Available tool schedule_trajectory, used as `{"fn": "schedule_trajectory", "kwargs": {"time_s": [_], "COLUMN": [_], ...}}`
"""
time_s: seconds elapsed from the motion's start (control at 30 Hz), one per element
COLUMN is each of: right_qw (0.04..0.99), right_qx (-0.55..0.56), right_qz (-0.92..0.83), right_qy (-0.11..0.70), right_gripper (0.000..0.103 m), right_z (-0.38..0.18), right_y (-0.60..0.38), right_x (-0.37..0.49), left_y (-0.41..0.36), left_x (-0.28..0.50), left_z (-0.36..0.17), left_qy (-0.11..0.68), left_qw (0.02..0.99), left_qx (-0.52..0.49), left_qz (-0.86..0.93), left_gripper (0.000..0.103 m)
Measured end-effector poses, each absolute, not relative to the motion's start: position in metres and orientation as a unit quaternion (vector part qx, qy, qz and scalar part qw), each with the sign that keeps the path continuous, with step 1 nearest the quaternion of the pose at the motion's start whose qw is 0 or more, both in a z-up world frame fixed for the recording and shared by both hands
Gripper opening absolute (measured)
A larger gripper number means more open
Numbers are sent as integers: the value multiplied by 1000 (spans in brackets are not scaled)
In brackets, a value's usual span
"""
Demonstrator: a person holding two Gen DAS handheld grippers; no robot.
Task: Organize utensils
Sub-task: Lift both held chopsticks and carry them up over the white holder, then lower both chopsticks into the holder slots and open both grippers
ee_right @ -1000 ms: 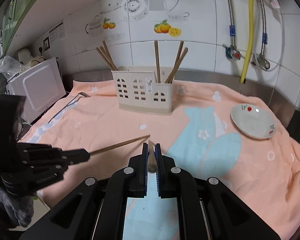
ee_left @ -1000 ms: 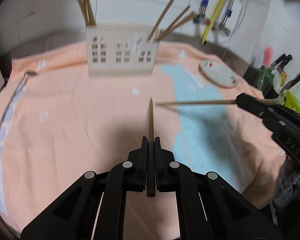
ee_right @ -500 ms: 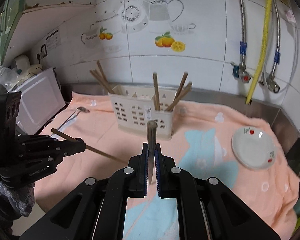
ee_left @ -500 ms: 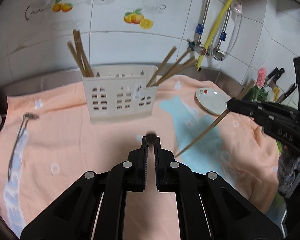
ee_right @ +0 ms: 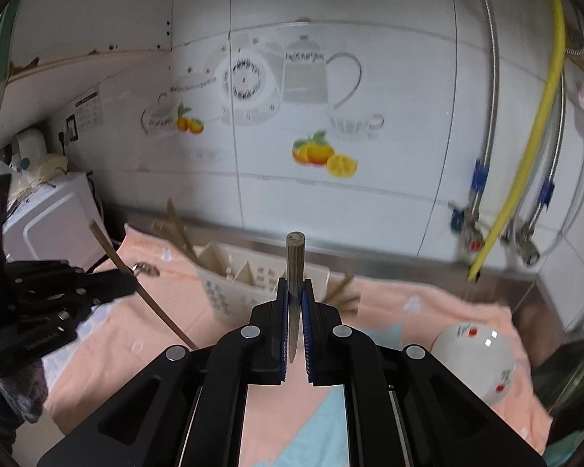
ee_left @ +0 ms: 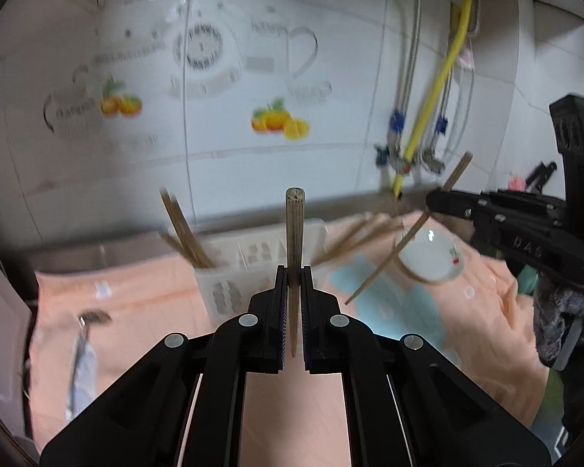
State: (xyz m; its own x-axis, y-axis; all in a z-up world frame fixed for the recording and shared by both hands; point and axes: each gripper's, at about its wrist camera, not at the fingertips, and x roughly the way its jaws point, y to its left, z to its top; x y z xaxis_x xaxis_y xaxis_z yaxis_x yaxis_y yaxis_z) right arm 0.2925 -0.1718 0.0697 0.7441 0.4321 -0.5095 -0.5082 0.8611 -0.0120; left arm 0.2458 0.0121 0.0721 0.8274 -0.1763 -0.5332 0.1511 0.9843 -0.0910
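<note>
My left gripper [ee_left: 292, 276] is shut on a wooden chopstick [ee_left: 294, 233] that stands nearly upright, thick end up. My right gripper [ee_right: 295, 288] is shut on another wooden chopstick [ee_right: 294, 268], also upright. Each gripper shows in the other's view: the right one [ee_left: 432, 200] with its tilted chopstick [ee_left: 405, 233], the left one [ee_right: 130, 282] with its chopstick [ee_right: 144, 292]. The white slotted utensil holder [ee_left: 249, 257] stands behind on the peach cloth, several chopsticks [ee_left: 183, 229] leaning in it. It also shows in the right wrist view [ee_right: 233, 280].
A metal spoon [ee_left: 83, 346] lies on the cloth at the left. A small white dish [ee_left: 432, 260] sits at the right, also seen in the right wrist view [ee_right: 475, 358]. Tiled wall, hoses and a yellow pipe [ee_right: 525, 148] stand behind. A white appliance [ee_right: 54, 222] is far left.
Both grippers have tilted up and moved closer to the holder. The chopsticks swung from lying forward to standing upright, thick ends up.
</note>
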Motion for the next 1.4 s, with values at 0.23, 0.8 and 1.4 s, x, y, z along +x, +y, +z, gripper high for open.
{"fn": "schedule_trajectory", "kwargs": {"time_s": [0.23,0.8,1.4], "right_qw": [940,936,925], "right_qx": [-66,-62,-70], "right_qz": [245,238,237], "right_qy": [230,250,290], "right_gripper": [7,7,7], "right_z": [102,75,36], "right_y": [-164,-145,-136], "right_x": [319,363,376], "left_y": [26,64,63], "left_x": [269,326,348], "left_z": [120,101,55], "left_qy": [237,229,289], "left_qw": [969,971,955], "left_qx": [-25,-64,-63], "left_qz": [-66,-14,-11], "left_gripper": [5,5,6]}}
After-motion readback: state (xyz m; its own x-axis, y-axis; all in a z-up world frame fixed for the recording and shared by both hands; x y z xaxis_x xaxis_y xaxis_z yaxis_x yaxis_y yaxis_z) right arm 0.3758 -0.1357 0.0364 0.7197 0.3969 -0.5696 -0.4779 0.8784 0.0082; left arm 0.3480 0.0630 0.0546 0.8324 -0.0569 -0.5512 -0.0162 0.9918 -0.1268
